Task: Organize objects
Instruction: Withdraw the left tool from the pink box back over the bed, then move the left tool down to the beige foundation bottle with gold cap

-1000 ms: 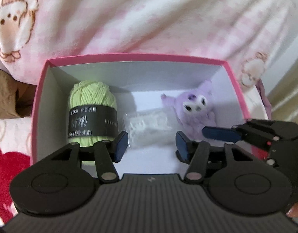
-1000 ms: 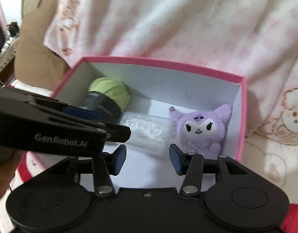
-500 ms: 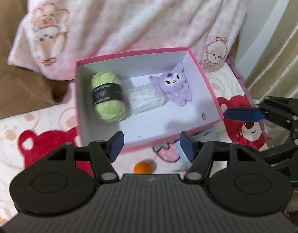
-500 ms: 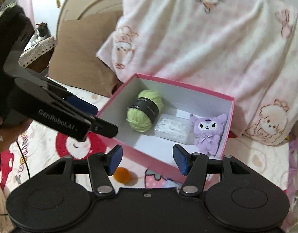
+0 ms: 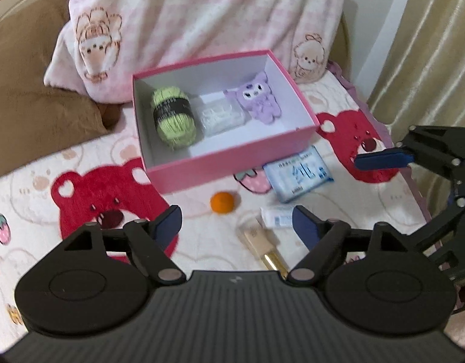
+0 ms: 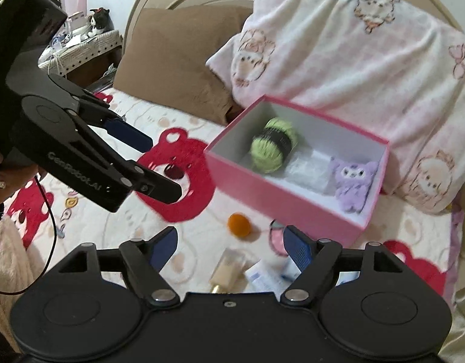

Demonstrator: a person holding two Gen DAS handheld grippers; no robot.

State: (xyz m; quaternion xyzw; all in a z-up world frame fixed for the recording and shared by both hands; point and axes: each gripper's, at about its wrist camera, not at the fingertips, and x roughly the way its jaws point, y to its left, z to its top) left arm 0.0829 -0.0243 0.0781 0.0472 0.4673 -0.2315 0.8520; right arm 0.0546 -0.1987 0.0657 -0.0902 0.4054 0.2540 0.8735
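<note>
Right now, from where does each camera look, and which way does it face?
Left wrist: on the left claw, facing down at the open pink cardboard box; right claw shows at right.
Right wrist: on the right claw, facing the box from its right; left claw shows at left.
Shared: box, small orange ball.

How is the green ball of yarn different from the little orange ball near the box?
The green yarn lies inside the pink box, at its left end; the orange ball sits outside on the bedspread in front of the box. The yarn is clearly bigger and wears a black label band; the orange ball is plain. Both are roundish, and neither is held by any tongs.
</note>
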